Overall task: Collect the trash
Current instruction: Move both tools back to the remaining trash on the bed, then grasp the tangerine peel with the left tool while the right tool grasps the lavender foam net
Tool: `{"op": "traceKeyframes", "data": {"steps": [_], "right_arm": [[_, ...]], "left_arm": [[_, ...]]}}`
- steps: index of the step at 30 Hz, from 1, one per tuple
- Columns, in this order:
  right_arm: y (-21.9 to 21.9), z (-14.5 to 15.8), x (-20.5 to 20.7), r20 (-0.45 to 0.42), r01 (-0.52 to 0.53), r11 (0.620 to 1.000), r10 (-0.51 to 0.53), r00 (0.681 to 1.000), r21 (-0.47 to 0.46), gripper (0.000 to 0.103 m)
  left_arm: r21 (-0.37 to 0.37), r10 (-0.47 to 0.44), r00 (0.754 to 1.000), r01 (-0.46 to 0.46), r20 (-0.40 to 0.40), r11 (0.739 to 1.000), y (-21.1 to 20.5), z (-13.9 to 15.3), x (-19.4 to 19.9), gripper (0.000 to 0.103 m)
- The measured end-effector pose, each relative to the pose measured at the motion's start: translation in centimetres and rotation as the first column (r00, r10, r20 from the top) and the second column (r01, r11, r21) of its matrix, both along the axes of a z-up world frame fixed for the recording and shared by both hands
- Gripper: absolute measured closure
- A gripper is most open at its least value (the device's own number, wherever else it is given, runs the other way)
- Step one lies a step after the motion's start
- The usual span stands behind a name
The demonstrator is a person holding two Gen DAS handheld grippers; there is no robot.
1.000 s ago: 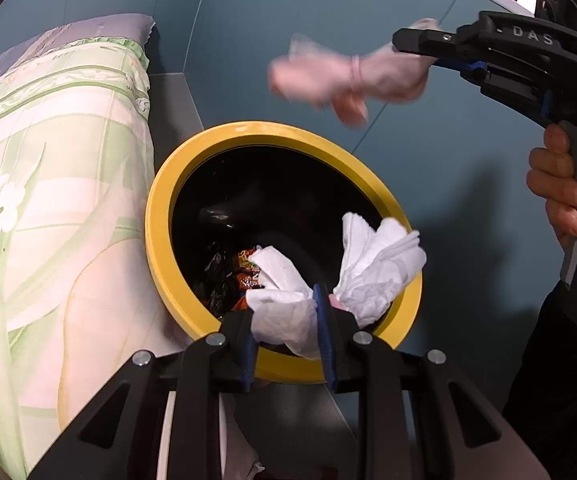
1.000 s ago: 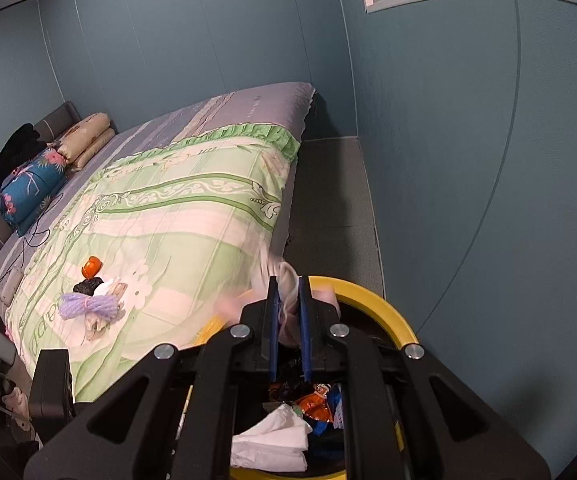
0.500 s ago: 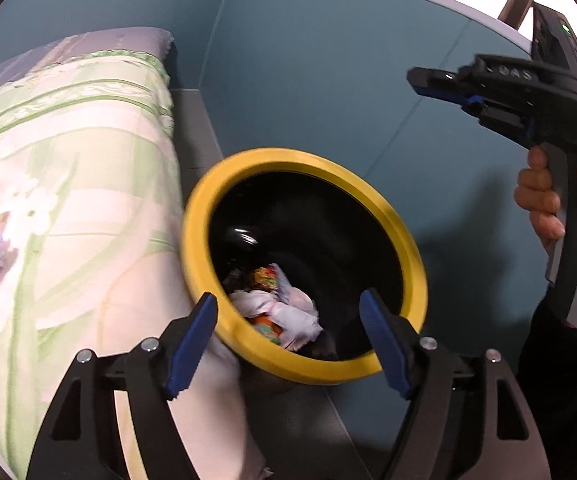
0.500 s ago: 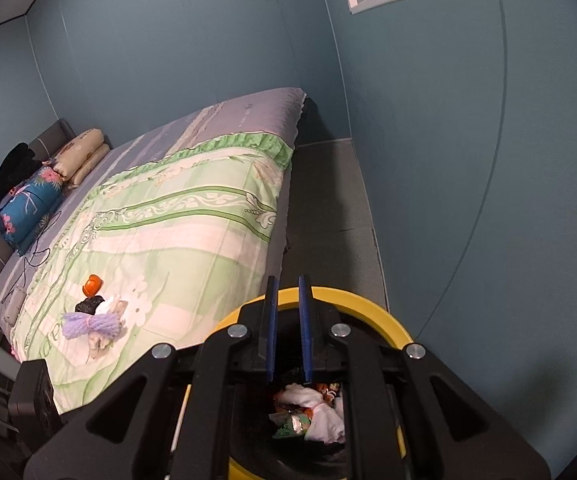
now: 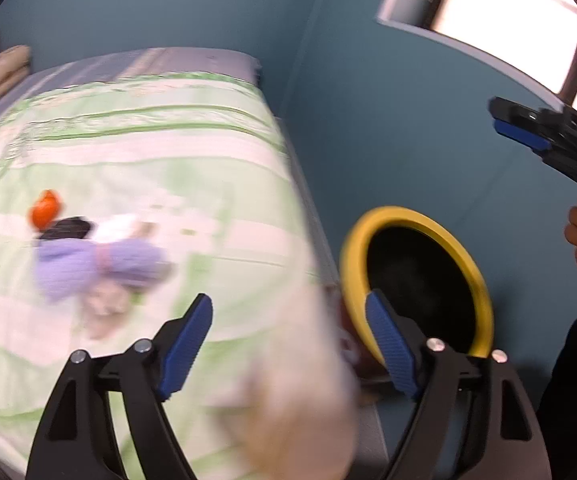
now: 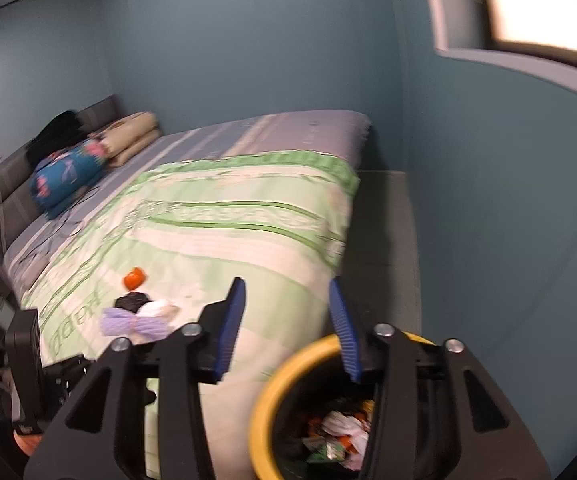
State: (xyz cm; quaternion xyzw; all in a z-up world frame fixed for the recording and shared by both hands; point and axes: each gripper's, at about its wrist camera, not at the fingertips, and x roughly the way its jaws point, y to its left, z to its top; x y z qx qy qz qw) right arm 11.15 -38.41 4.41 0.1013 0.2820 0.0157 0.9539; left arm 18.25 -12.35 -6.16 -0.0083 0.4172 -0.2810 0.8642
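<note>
A yellow-rimmed black bin [image 5: 352, 256] stands on the floor beside the bed and also shows in the right wrist view [image 6: 262, 404], holding tissues and wrappers [image 6: 338, 436]. My left gripper [image 5: 288, 340] is open and empty, over the bed's edge left of the bin. My right gripper [image 6: 288, 320] is open and empty, above the bin's rim; it also shows at the right of the left wrist view [image 5: 528, 136]. On the green quilt lie a purple bundle [image 5: 92, 264], a black item [image 5: 66, 228], an orange item [image 5: 46, 210] and a white scrap [image 6: 160, 308].
The bed [image 6: 216, 216] with the green quilt fills the left, with pillows [image 6: 128, 140] at its head. A blue wall [image 6: 488, 200] runs along the right, with a narrow grey floor strip [image 6: 384, 240] between bed and wall. A window [image 5: 508, 12] is above.
Both grippers opened and dropped their tissues into the bin. The left gripper has swung left toward the bed; the right has lifted and turned toward the bed.
</note>
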Motion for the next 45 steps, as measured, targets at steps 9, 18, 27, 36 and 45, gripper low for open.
{"op": "traceKeyframes", "data": {"steps": [9, 18, 27, 36, 45], "right_arm": [[8.9, -0.4, 4.6, 0.022, -0.225, 0.972, 0.227, 0.974, -0.073, 0.055], [16.6, -4.3, 8.2, -0.010, -0.417, 0.897, 0.420, 0.907, -0.149, 0.054], [21.3, -8.0, 10.7, -0.088, -0.529, 0.830, 0.522, 0.848, -0.177, 0.053], [25.2, -10.7, 11.0, -0.149, -0.616, 0.757, 0.598, 0.787, -0.215, 0.045], [28.2, -13.0, 12.3, -0.220, -0.672, 0.701, 0.635, 0.741, -0.240, 0.044]], "left_arm": [[-0.003, 0.218, 0.976, -0.218, 0.010, 0.976, 10.6, 1.2, 3.2, 0.024], [-0.010, 0.389, 0.921, -0.389, 0.000, 0.921, 18.8, 0.6, 8.1, 0.017], [-0.022, 0.445, 0.893, -0.448, -0.074, 0.894, 22.1, -3.0, 13.0, 0.017], [0.010, 0.436, 0.893, -0.438, -0.112, 0.899, 21.2, -5.6, 17.5, 0.017], [0.060, 0.455, 0.881, -0.451, -0.130, 0.890, 20.0, -7.3, 22.3, 0.017]]}}
